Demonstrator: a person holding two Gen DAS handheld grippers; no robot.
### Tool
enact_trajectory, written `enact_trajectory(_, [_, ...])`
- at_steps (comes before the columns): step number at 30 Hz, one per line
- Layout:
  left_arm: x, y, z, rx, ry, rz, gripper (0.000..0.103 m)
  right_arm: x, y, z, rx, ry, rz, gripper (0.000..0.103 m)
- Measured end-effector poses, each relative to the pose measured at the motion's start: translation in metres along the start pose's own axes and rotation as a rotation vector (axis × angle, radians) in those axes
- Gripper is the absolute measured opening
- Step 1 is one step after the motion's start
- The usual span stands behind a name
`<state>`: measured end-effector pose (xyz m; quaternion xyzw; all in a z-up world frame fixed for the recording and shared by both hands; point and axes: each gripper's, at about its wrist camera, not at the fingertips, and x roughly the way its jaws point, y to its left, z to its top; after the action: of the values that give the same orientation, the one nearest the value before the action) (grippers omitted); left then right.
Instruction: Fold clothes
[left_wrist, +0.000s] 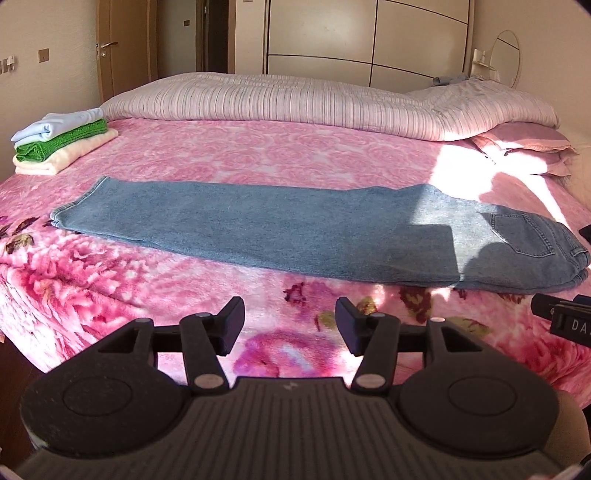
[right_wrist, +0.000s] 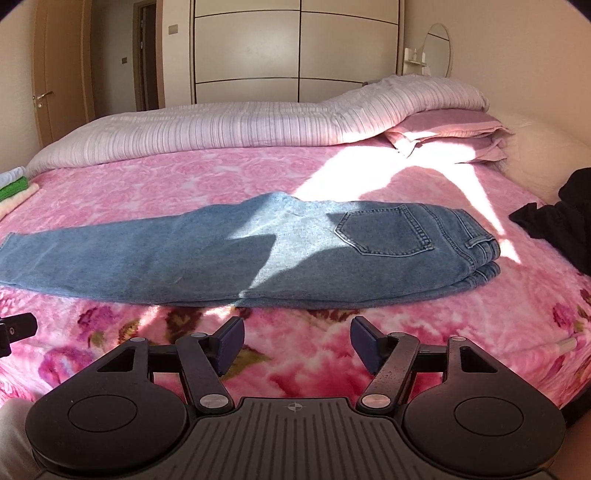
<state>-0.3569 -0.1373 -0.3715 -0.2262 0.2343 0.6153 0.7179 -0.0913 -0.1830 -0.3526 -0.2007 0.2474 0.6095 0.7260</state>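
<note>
Jeans (left_wrist: 280, 225), folded lengthwise, lie flat across the pink floral blanket (left_wrist: 258, 155) of the bed in your left wrist view: leg hems toward the picture's left, back pocket and waistband at the right edge. Sun falls on the waist end; the rest sits in shadow. Your left gripper (left_wrist: 290, 326) hovers over the blanket's near edge, short of the jeans, jaws apart w/ nothing between them. Far left, a stack of folded clothes (left_wrist: 61, 142) rests on the bed: pale blue on top, green in the middle, cream at the bottom, well apart from the jeans. Striped duvet (left_wrist: 314, 103) is bunched along the far side, w/ a pink pillow (left_wrist: 524, 146) at its right end. Part of your right gripper shows at the right edge.

Right wrist view: same jeans (right_wrist: 207, 254), now w/ the back pocket (right_wrist: 386, 230) and stacked waistband layers near the centre-right, legs running off to the left. Your right gripper (right_wrist: 297, 341) sits just in front of the jeans' near edge, not touching, jaws wide apart and empty. A black garment (right_wrist: 554, 225) lies at the right edge of the bed, apart from the jeans. Wardrobe doors (right_wrist: 295, 51) and a round mirror (right_wrist: 437, 48) stand behind the bed.
</note>
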Motion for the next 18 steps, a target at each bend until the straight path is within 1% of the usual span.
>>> enact_trajectory(4, [0.015,0.008,0.0,-0.025,0.009,-0.007,0.05,0.017,-0.002,-0.001,0.004,0.023,-0.007,0.068])
enact_trajectory(7, [0.03,0.021,-0.001,-0.069,0.013,-0.015,0.05,0.034,-0.01,-0.005,0.028,0.035,-0.003,0.068])
enact_trajectory(11, [0.049,0.049,-0.002,-0.14,0.011,-0.014,0.05,0.055,-0.038,-0.012,0.163,0.019,0.094,0.068])
enact_trajectory(14, [0.057,0.079,-0.001,-0.224,-0.007,-0.015,0.048,0.067,-0.062,-0.01,0.284,0.009,0.159,0.068])
enact_trajectory(17, [0.064,0.115,0.004,-0.344,-0.02,-0.048,0.046,0.074,-0.084,-0.007,0.379,-0.011,0.196,0.068])
enact_trajectory(18, [0.067,0.129,0.005,-0.382,-0.024,-0.048,0.046,0.077,-0.091,-0.006,0.404,-0.014,0.199,0.068])
